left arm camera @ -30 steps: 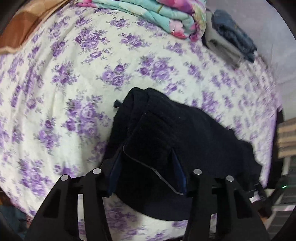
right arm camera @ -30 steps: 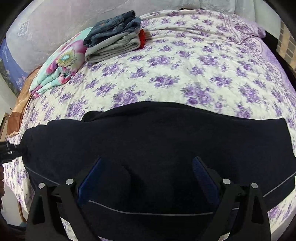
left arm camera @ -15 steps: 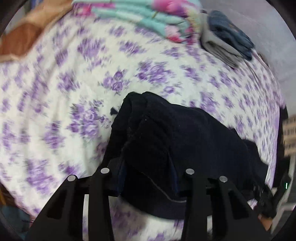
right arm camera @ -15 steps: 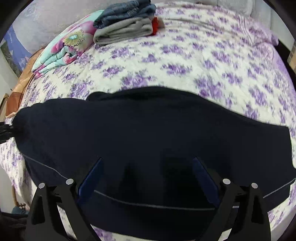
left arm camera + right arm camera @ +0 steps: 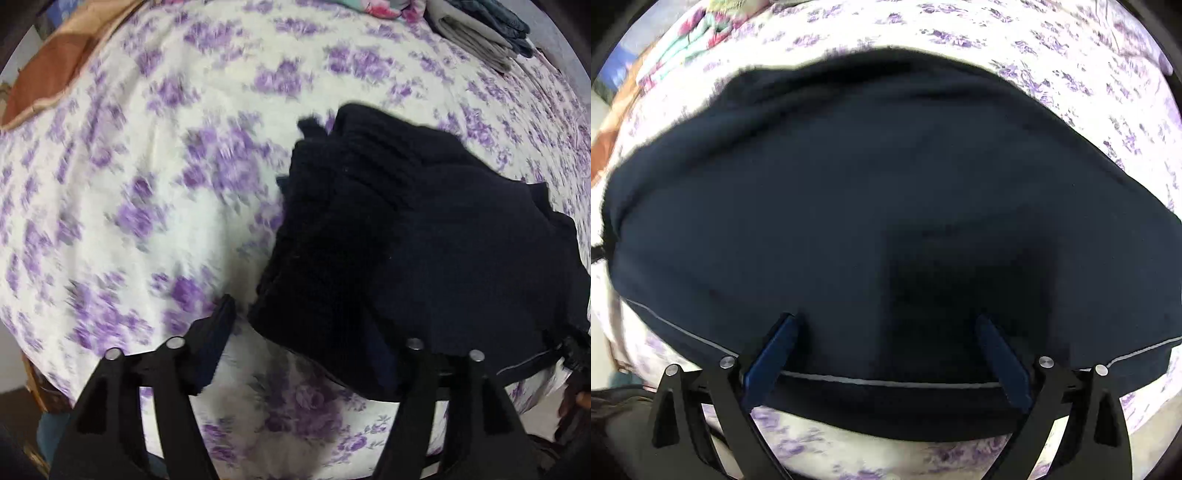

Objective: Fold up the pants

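Observation:
The dark navy pants lie folded in a long band on the purple-flowered bedspread. In the left wrist view the ribbed end of the pants bunches in front of my left gripper, which is open, its left finger over bare sheet and its right finger at the cloth's edge. In the right wrist view the pants fill the frame, a thin grey piping line along the near edge. My right gripper is open, both blue-padded fingers resting over the near edge of the cloth.
Folded jeans and grey clothes are stacked at the far side of the bed, next to a folded floral quilt. An orange-brown blanket lies at the far left. The bed's near edge runs just below both grippers.
My left gripper has opened wider, let go of the pants' end and shifted left and closer to the bed. The right gripper has dropped low over the pants, which now lie flatter.

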Demonstrator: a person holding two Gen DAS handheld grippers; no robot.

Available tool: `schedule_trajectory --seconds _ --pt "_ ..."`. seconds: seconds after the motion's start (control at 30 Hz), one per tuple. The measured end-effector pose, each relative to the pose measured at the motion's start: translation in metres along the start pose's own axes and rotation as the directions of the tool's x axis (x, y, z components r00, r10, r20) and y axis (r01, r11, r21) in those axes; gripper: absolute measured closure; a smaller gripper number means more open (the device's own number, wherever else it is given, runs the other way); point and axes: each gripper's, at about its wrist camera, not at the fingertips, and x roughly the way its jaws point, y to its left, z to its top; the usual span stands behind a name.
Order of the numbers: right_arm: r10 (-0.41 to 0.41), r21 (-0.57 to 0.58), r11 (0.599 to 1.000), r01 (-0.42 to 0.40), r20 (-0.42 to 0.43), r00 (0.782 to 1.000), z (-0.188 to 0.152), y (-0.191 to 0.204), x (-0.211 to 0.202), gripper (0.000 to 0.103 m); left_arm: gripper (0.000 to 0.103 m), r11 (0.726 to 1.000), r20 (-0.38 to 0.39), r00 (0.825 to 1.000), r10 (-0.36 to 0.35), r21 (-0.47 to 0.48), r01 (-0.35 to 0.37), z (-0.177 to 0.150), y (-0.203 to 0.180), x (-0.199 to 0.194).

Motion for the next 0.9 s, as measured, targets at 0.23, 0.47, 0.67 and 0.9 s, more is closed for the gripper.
schedule_trajectory --seconds 0.23,0.47,0.67,0.9 --pt "0.211 -0.124 0.975 -0.185 0.246 0.946 0.059 0.024 -0.045 0.043 0.032 0.999 0.105 0.993 -0.046 0.026 0.043 0.01 0.003 -0.053" --pt "0.25 -0.26 0.944 -0.204 0.159 0.955 0.133 0.082 -0.007 0.045 0.031 1.0 0.19 0.982 0.001 0.002 -0.001 0.008 0.004 -0.073" --pt "0.137 -0.336 0.936 -0.101 0.086 0.987 0.147 0.106 0.028 0.092 0.022 0.999 0.266 0.964 -0.023 0.041 0.012 0.014 -0.026 -0.06" --pt "0.356 -0.2 0.922 -0.333 0.098 0.929 0.179 0.065 0.01 0.093 0.015 0.995 0.137 0.986 0.094 0.005 -0.096 0.025 -0.036 0.01"
